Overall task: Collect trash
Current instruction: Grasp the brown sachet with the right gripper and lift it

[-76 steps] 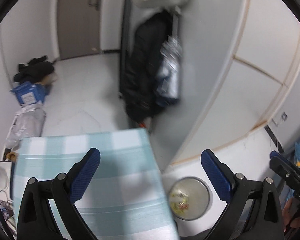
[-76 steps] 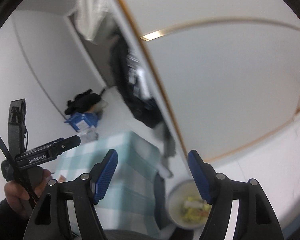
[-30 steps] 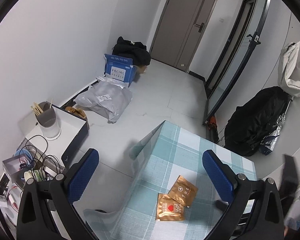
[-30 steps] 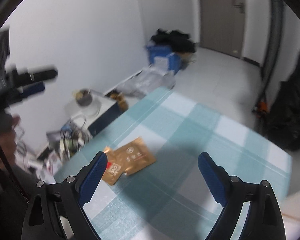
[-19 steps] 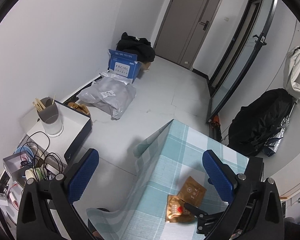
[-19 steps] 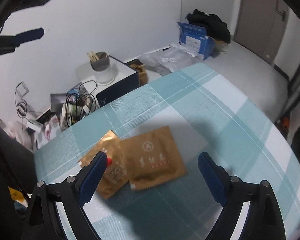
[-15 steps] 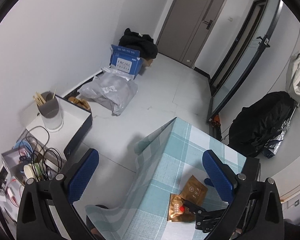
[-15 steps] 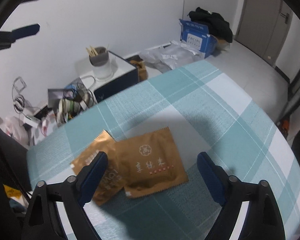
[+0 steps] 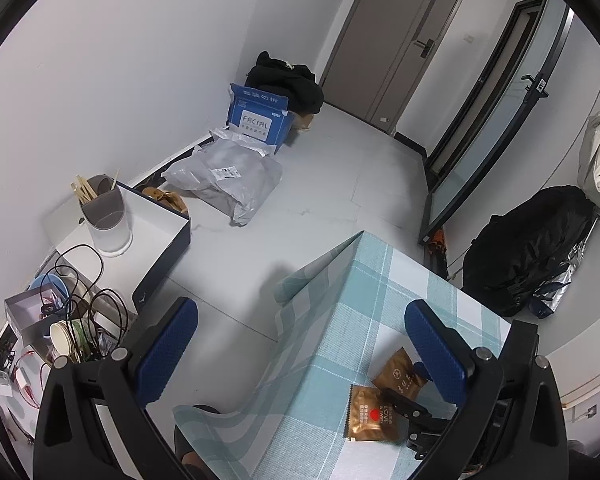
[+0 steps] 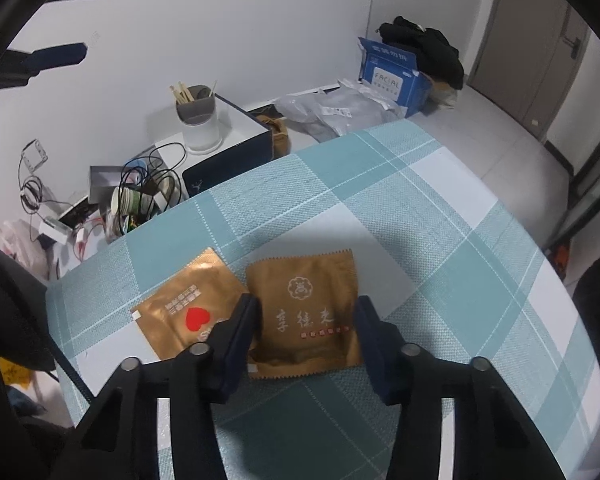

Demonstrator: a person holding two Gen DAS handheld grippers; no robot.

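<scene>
Two brown snack packets lie side by side on the teal checked tablecloth [image 10: 420,220]. The one with printed characters [image 10: 304,320] lies flat between the fingers of my right gripper [image 10: 305,301]. Its jaws are closing, the pads stand right at the packet's two side edges, and the packet is not buckled. The packet with a red heart [image 10: 180,312] lies just left of the left finger [image 10: 236,332]. My left gripper [image 9: 300,344] hangs wide open and empty over the table's left edge. In its view both packets [image 9: 398,376] [image 9: 370,418] show, with the right gripper's dark fingers on them.
On the floor left of the table stand a white box [image 9: 140,236] with a cup of chopsticks [image 9: 104,216], tangled cables and paper cups [image 9: 72,336]. A grey bag [image 9: 228,180], a blue carton [image 9: 260,118], a black backpack [image 9: 528,248] and a door [image 9: 396,44] lie farther off.
My right gripper has come down over the packets and its jaws have narrowed around the packet with characters. The left gripper has shifted slightly and stays wide open.
</scene>
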